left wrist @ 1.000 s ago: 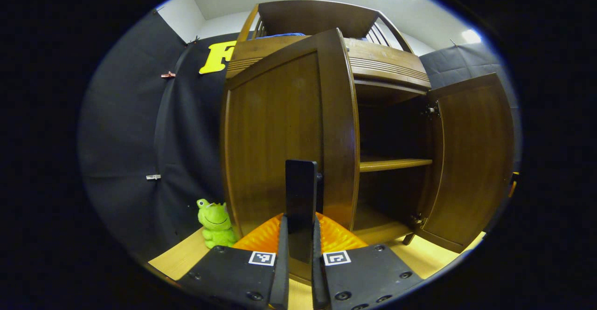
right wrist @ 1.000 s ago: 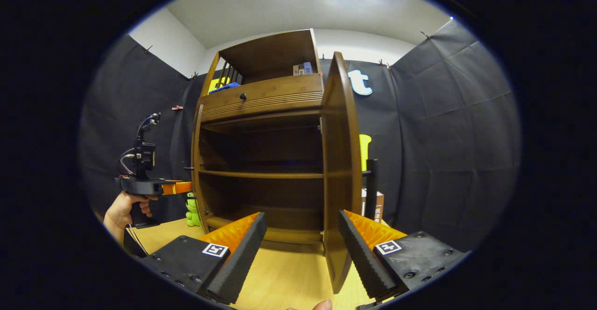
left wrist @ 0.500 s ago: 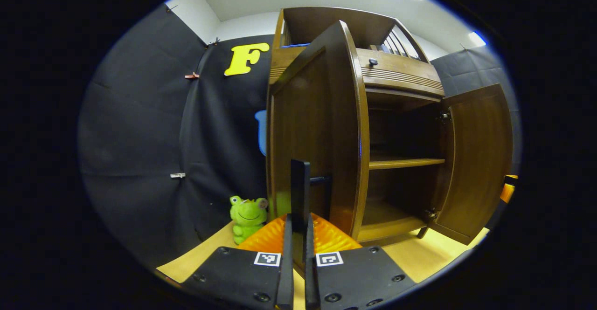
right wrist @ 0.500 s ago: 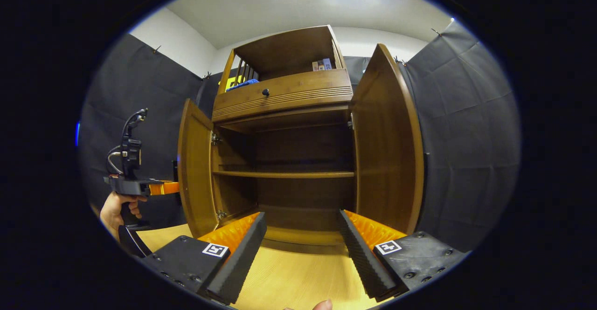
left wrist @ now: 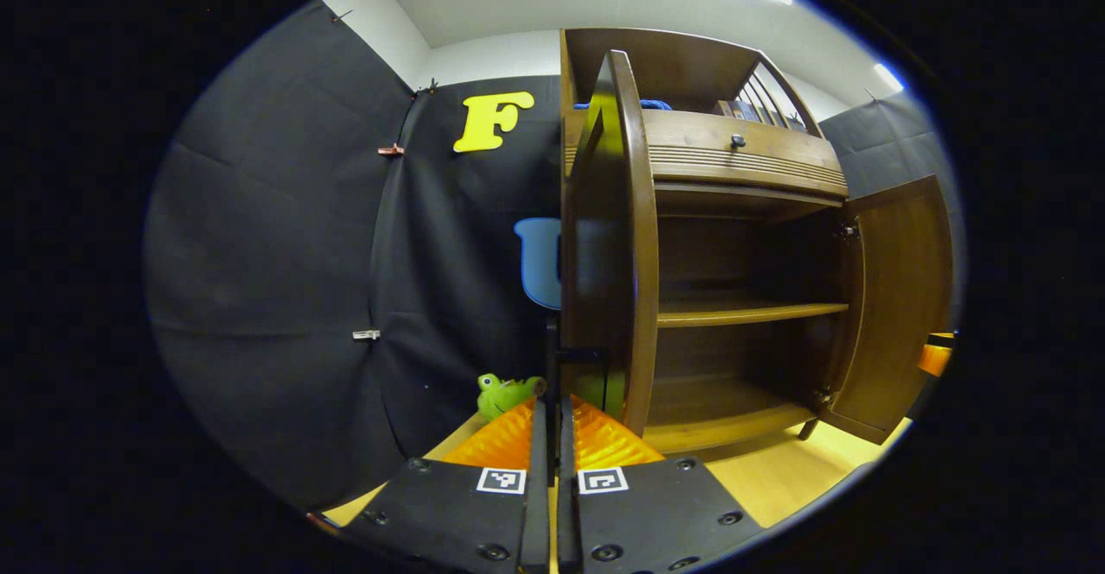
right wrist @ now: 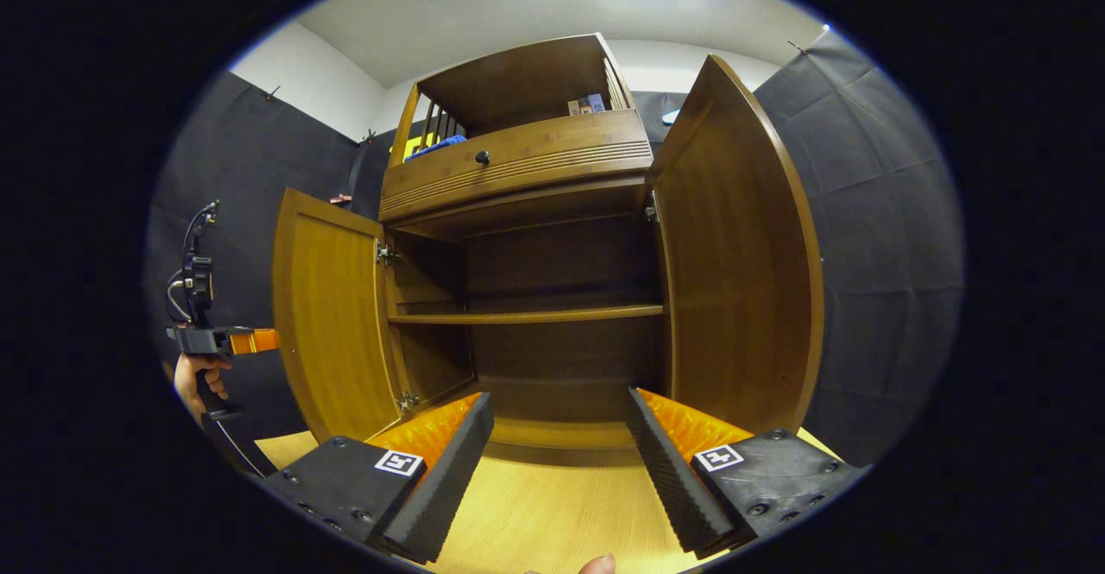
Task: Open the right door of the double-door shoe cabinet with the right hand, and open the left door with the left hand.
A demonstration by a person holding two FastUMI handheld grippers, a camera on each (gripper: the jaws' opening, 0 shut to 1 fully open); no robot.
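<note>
Shoe cabinet: a dark wooden double-door cabinet standing on a light wooden floor in the booth, seen from low down. Its inside shows a bare middle shelf and a bare bottom. Above the doors runs a drawer with a small knob.

Right door: swung wide open, its inner face turned toward the right gripper view. Nothing touches it.

Left door: open, seen nearly edge-on in the left gripper view, standing out from the cabinet front. In the right gripper view its inner face shows, swung well out.

Door handle: a thin dark upright bar on the left door's outer face.

Left gripper: just in front of the left door, its fingers closed tight together on the handle bar, which runs down between them.

Right gripper: hanging low before the cabinet's open middle, fingers spread wide apart and holding nothing.

Person's hand: gripping the left gripper's grip, at the far left of the right gripper view.

Toy frog: green, on the floor beside the cabinet, partly hidden.

Progress: both doors look open, so the task seems all but done. What likely remains is letting go of the left handle.
</note>
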